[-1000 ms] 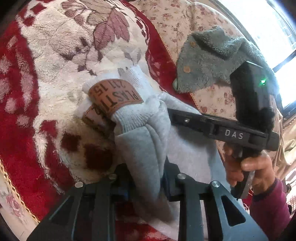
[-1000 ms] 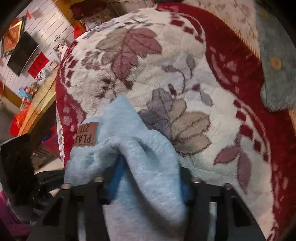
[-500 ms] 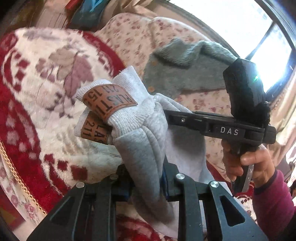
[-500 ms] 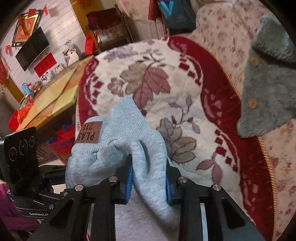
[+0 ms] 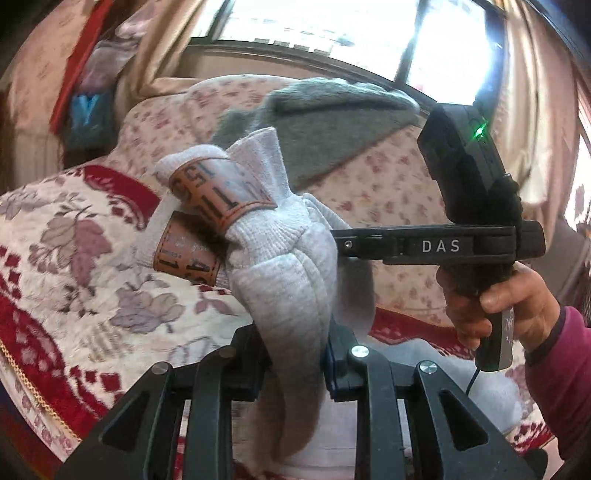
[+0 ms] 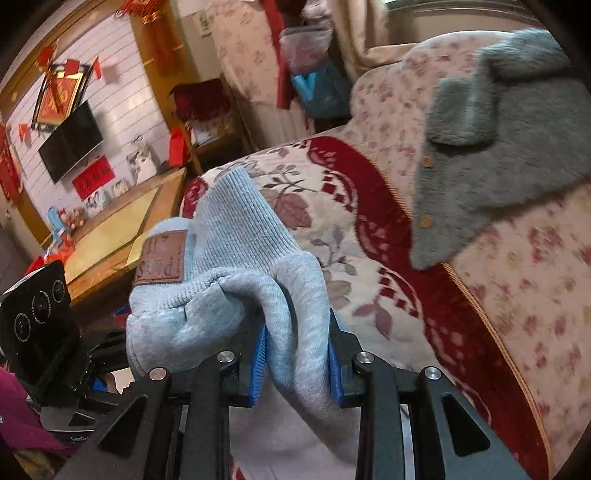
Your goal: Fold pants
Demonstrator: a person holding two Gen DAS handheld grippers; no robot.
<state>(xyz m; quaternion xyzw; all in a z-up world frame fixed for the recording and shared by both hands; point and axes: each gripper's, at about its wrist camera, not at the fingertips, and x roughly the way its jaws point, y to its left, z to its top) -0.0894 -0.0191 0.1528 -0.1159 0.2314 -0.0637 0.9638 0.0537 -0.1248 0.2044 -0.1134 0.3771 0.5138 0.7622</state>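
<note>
- Left gripper (image 5: 291, 354): jaws closed on a bunched fold of the grey pants (image 5: 284, 295), just behind the ribbed cuff (image 5: 258, 225) and its brown leather patches (image 5: 218, 192).
- Right gripper (image 6: 295, 358): blue pads clamped on a second bunch of the same garment; its cuff and one patch (image 6: 162, 258) stand up in front of the jaws.
- Position of the pants: held up off the surface by both grips, the remaining fabric hanging below (lower portion mostly out of view).
- Risk: each grip holds several thick layers, so an inner layer could slip out under tension. Likely result: misaligned legs and a skewed fold.
- Risk: the hanging fabric could drag and bunch on the plush blanket (image 6: 332, 229) on lay-down.
- Surface: red-and-cream leaf-pattern blanket over a floral sofa (image 6: 535, 258); a grey fleece garment (image 6: 517, 129) lies on the backrest.
- Room: window (image 5: 332, 33) beyond the sofa; wall television (image 6: 70, 140) and red decorations opposite.
</note>
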